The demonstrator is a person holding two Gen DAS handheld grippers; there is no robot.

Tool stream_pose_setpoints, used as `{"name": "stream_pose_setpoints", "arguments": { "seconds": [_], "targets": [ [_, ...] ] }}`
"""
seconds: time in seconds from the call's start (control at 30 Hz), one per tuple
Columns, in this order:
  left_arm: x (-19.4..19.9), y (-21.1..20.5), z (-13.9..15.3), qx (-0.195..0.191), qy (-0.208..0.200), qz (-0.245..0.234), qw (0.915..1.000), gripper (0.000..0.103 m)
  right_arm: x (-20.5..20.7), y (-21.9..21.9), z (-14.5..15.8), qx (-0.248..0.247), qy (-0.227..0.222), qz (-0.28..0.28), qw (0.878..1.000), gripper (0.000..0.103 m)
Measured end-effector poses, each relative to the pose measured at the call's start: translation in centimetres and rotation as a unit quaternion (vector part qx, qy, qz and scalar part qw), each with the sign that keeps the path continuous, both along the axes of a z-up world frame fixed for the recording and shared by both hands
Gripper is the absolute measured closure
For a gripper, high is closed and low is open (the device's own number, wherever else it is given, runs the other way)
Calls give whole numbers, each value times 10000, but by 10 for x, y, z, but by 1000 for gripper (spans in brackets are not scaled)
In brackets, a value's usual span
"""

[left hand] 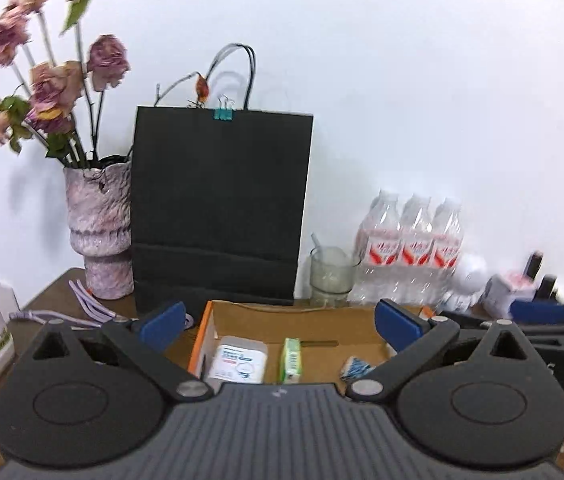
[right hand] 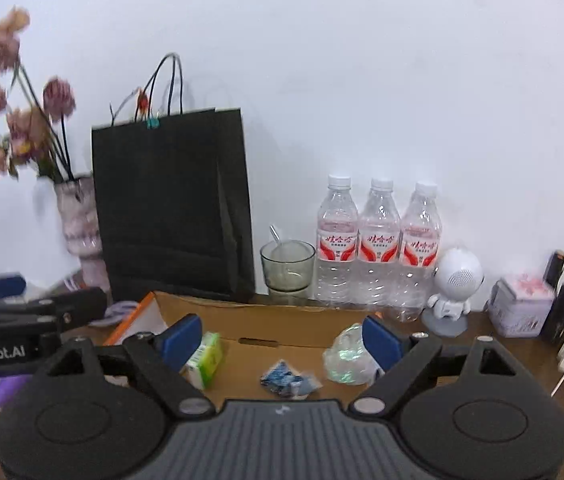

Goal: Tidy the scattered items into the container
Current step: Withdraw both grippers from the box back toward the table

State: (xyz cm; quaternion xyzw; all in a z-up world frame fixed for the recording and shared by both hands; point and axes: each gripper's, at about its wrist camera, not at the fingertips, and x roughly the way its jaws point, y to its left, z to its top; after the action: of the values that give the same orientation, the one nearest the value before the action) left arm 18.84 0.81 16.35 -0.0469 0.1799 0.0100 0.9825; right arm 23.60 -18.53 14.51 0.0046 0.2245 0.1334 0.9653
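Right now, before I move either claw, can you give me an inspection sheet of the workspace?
Surface: brown wooden table, crowded along the wall.
Job's things: open cardboard box holds a white plastic case, a green carton, a blue crumpled wrapper and a clear crumpled plastic bag.
Clutter: black paper bag, pink vase of dried flowers, glass cup, three water bottles, white robot figurine, pink tin.
Grippers: left claw open, empty; right claw open, empty, both over the box.
Cables: lilac cord beside the vase.
Surroundings: plain white wall.
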Motion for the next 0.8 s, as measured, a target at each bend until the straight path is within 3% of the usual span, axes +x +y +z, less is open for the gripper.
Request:
{"name": "stream_pose_setpoints", "arguments": {
  "seconds": [0.17, 0.33, 0.43, 0.6, 0.8],
  "targets": [
    [-35, 3, 1, 28, -259, 122, 9996, 0, -28, -1, 5, 23, -246, 16, 9997, 16],
    [-104, 0, -15, 287, -656, 207, 9972, 0, -94, -3, -6, 16, -704, 31, 9975, 15],
    [-144, 1, -29, 318, -570, 22, 9979, 0, -137, -6, -17, -137, -855, 65, 9962, 15],
    [-211, 15, -63, -141, -544, -43, 9984, 0, -207, -15, -41, -33, -738, 93, 9972, 6],
    [-286, 11, -99, 230, -463, -68, 9986, 0, -287, -23, -71, -29, -678, 312, 9972, 6]
  ]
}}
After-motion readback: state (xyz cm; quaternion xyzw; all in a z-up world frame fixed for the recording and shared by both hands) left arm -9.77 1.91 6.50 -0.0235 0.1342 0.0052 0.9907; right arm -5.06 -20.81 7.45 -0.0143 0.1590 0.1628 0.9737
